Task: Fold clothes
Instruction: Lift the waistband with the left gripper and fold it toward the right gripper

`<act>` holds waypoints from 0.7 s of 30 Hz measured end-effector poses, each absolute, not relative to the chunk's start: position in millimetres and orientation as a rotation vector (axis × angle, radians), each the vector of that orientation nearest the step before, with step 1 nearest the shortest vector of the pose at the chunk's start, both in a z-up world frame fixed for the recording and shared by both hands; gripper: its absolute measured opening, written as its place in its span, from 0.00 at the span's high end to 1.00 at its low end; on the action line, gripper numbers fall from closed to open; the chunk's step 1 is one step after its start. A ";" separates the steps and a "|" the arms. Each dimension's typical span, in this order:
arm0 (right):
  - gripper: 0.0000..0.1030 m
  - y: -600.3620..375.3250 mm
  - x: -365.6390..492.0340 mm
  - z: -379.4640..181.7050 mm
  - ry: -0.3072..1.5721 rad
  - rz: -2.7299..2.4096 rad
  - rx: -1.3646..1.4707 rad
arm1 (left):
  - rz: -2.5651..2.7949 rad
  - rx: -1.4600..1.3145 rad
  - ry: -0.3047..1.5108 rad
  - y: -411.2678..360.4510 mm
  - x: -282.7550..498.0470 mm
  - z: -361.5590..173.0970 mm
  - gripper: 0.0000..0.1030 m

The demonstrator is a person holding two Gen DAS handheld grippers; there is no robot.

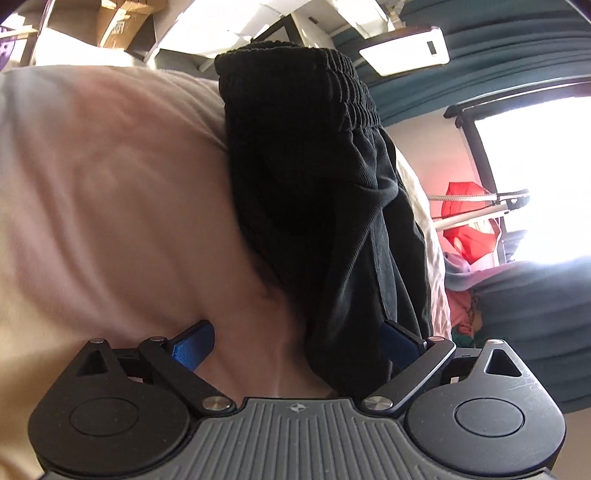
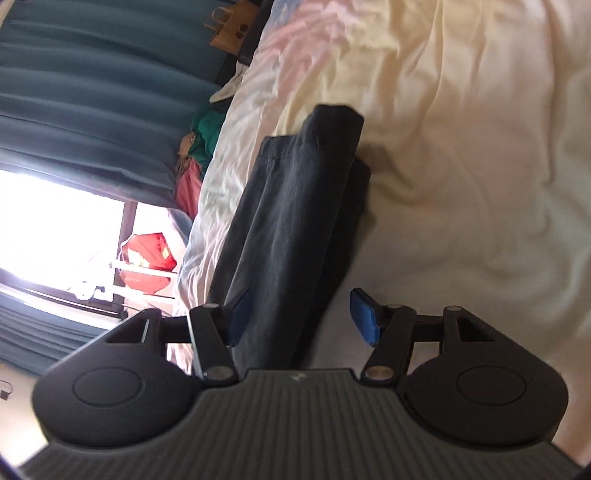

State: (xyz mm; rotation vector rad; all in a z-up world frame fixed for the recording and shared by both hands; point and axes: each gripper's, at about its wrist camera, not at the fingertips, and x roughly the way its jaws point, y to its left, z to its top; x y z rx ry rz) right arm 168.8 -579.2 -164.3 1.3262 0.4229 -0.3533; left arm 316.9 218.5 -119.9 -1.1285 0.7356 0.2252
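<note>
A pair of black shorts (image 1: 314, 192) with a ribbed elastic waistband lies folded lengthwise on the cream bedsheet (image 1: 110, 192). In the left wrist view my left gripper (image 1: 295, 347) is open, its blue pads wide apart, with the lower end of the shorts lying between them near the right pad. In the right wrist view the same shorts (image 2: 295, 206) run away from my right gripper (image 2: 299, 317), which is open around their near end. The left pad sits against the cloth and the right pad stands apart from it.
Teal curtains (image 2: 92, 92) and a bright window (image 1: 535, 177) lie beyond the bed edge. A red bag (image 2: 147, 258) hangs on a white rack. A pile of coloured clothes (image 2: 199, 147) sits beside the bed. Cardboard boxes (image 1: 122, 22) are stacked at the far side.
</note>
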 end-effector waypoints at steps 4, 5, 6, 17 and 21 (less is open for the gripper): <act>0.40 -583.4 200.9 -176.3 0.398 -0.373 1.289 | 0.327 -1.064 0.640 221.7 350.6 -133.2 0.06; 0.40 -585.1 207.9 -176.6 0.383 -0.389 1.267 | 0.361 -1.050 0.620 218.9 359.5 -128.6 0.07; 0.41 -586.8 214.0 -175.3 0.375 -0.408 1.246 | 0.396 -1.035 0.600 216.2 368.3 -123.9 0.19; 0.87 -592.5 221.7 -120.3 0.282 -0.451 1.085 | 0.371 -1.139 0.529 251.9 326.7 -53.7 0.74; 0.87 -591.8 190.6 -107.2 0.275 -0.427 1.123 | 0.361 -1.139 0.529 262.2 293.4 -24.4 0.75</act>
